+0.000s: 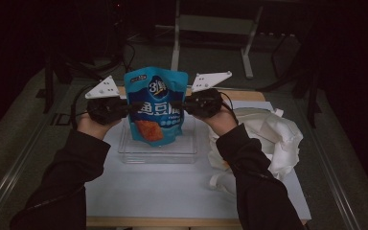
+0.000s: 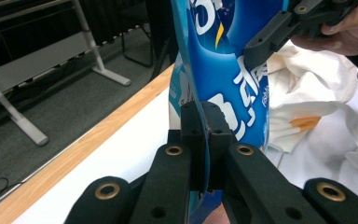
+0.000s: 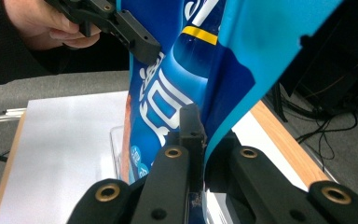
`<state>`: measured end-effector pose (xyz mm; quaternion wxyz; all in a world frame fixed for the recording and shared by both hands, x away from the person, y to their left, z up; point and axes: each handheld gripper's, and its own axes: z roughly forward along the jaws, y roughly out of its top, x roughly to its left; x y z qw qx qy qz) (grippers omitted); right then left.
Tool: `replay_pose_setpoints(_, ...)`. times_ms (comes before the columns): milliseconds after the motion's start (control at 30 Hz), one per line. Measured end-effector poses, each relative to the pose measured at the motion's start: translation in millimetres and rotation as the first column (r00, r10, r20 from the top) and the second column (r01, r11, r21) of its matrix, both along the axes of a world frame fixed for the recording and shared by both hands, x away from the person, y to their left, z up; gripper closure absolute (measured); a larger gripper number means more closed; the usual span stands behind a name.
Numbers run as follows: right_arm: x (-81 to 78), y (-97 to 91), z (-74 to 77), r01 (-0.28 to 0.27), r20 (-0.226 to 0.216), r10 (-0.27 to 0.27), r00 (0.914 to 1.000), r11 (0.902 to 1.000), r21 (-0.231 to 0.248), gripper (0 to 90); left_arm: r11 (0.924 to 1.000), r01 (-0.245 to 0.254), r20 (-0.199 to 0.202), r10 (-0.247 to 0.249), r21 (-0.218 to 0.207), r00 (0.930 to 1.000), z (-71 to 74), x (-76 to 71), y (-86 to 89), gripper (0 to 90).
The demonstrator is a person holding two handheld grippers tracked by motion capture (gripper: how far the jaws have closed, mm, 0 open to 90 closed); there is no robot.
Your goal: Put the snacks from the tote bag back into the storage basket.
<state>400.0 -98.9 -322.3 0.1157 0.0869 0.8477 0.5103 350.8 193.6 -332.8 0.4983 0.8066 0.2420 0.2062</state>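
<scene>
Dark floor and metal frame legs lie beyond the far edge of the white tabletop. On it stands a clear plastic tray, and a crumpled white cloth lies just right of it. Above the tray hangs a blue snack pouch, upright. The left gripper pinches its left edge, fingers pressed on the film; the right gripper pinches its right edge the same way.

white-topped table: clear plastic tray centre, crumpled white cloth bag right.
</scene>
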Motion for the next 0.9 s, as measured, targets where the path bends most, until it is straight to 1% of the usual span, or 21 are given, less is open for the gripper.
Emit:
replay_pose_setpoints(33, 1.3, -0.1, -1.9, 0.001, 0.001, -0.001, 1.0000, 1.0000, -0.003, 88.7, 1.0000, -0.001, -0.003, 0.001, -0.002, 1.0000, -2.3, 1.2, -0.3, 90.0)
replay_pose_setpoints(167, 5.4, -0.7, -11.0, 0.009, -0.021, -0.009, 0.9997, 0.9999, -0.006, 88.7, 0.9999, -0.006, -0.003, 0.006, 0.011, 1.0000, -11.5, 4.8, -2.5, 90.0)
replay_pose_setpoints(200, 5.4, -0.7, -11.0, 0.009, -0.021, -0.009, 0.9997, 0.9999, -0.006, 88.7, 0.9999, -0.006, -0.003, 0.006, 0.011, 1.0000, -11.5, 4.8, -2.5, 90.0)
replay_pose_setpoints(233, 6.5, -0.8, -13.4, 0.008, -0.023, -0.008, 0.9997, 0.9999, -0.008, 88.7, 0.9999, -0.008, -0.009, 0.008, 0.012, 0.9999, -16.0, 6.0, -2.7, 90.0)
replay_pose_setpoints(267, 7.8, -0.9, -18.0, 0.012, -0.029, -0.012, 0.9995, 0.9999, -0.008, 88.7, 0.9999, -0.008, -0.008, 0.008, 0.010, 0.9999, -17.9, 6.3, -2.6, 90.0)
replay_pose_setpoints(367, 9.2, -0.8, -23.8, 0.010, -0.034, -0.011, 0.9994, 0.9999, -0.009, 88.7, 1.0000, -0.008, -0.023, 0.008, 0.004, 0.9997, -24.8, 8.5, -2.2, 90.0)
replay_pose_setpoints(400, 9.7, -0.4, -26.1, 0.010, -0.038, -0.011, 0.9992, 0.9999, -0.012, 88.7, 1.0000, -0.007, -0.021, 0.007, 0.004, 0.9998, -26.3, 8.9, -2.2, 90.0)
replay_pose_setpoints(500, 10.6, -0.4, -30.4, 0.013, -0.044, -0.013, 0.9990, 0.9998, -0.014, 88.6, 1.0000, -0.003, -0.032, 0.003, -0.009, 0.9995, -31.8, 10.7, -1.5, 90.0)
replay_pose_setpoints(700, 12.4, -1.2, -38.5, 0.012, -0.059, -0.013, 0.9981, 0.9997, -0.020, 88.7, 1.0000, -0.001, -0.049, 0.001, -0.005, 0.9988, -39.8, 12.4, -2.7, 90.0)
replay_pose_setpoints(733, 12.8, -2.0, -42.1, 0.012, -0.067, -0.014, 0.9977, 0.9997, -0.020, 88.7, 1.0000, 0.002, -0.057, -0.002, -0.007, 0.9984, -42.2, 12.8, -3.1, 90.0)
replay_pose_setpoints(900, 11.6, -4.0, -48.5, 0.010, -0.082, -0.012, 0.9966, 0.9997, -0.020, 88.6, 0.9998, 0.009, -0.069, -0.011, -0.019, 0.9976, -51.1, 12.0, -3.6, 90.0)
